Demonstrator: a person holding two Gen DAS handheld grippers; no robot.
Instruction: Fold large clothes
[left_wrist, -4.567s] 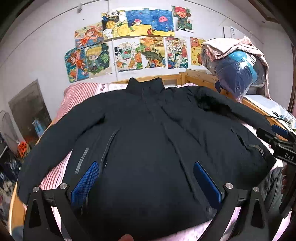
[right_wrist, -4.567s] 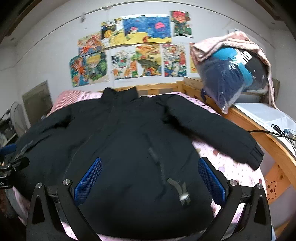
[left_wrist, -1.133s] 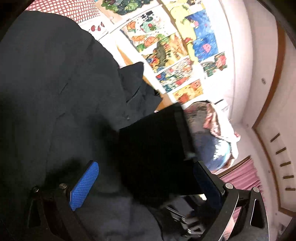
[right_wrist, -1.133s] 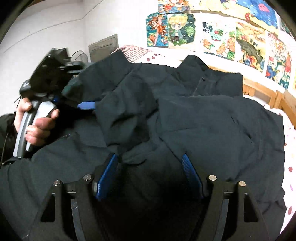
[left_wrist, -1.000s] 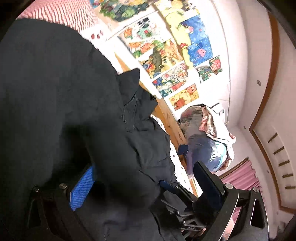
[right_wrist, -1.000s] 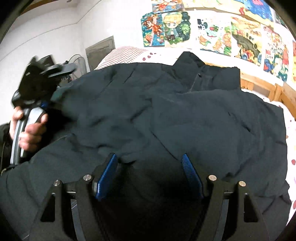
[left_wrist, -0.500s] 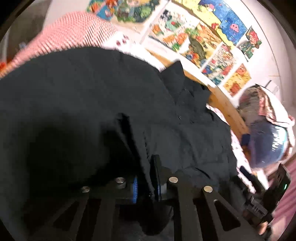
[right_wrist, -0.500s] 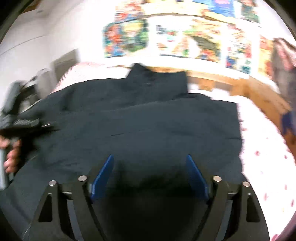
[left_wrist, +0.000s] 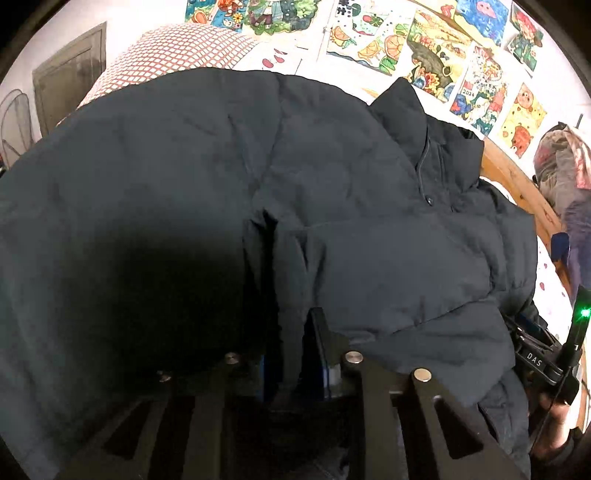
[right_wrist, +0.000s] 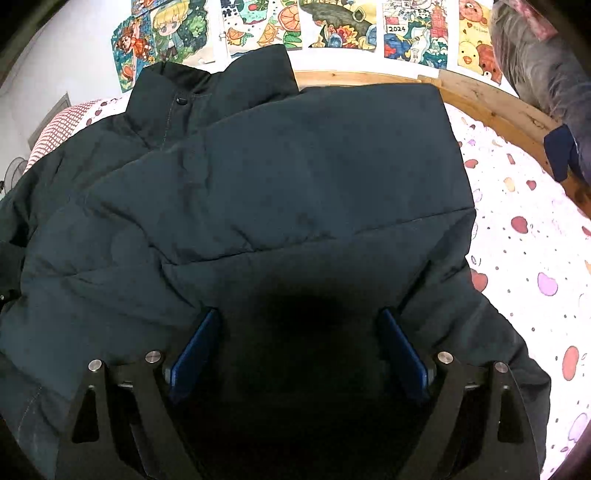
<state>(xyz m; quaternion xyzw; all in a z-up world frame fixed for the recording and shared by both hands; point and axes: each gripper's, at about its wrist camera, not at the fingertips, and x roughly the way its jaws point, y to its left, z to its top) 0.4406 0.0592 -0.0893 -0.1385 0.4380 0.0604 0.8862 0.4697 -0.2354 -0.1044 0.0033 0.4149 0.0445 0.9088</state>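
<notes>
Your left gripper (left_wrist: 293, 363) clamped on jacket (left_wrist: 332, 206) fold, btm centre | your right gripper (right_wrist: 297, 354) jaws apart over jacket, lower frame | jacket spread on bed (right_wrist: 524, 236), collar top left.

Dark padded jacket (right_wrist: 280, 192) is spread front-up on the bed, collar toward the headboard; one side is folded across the chest, a fold pinched up.
</notes>
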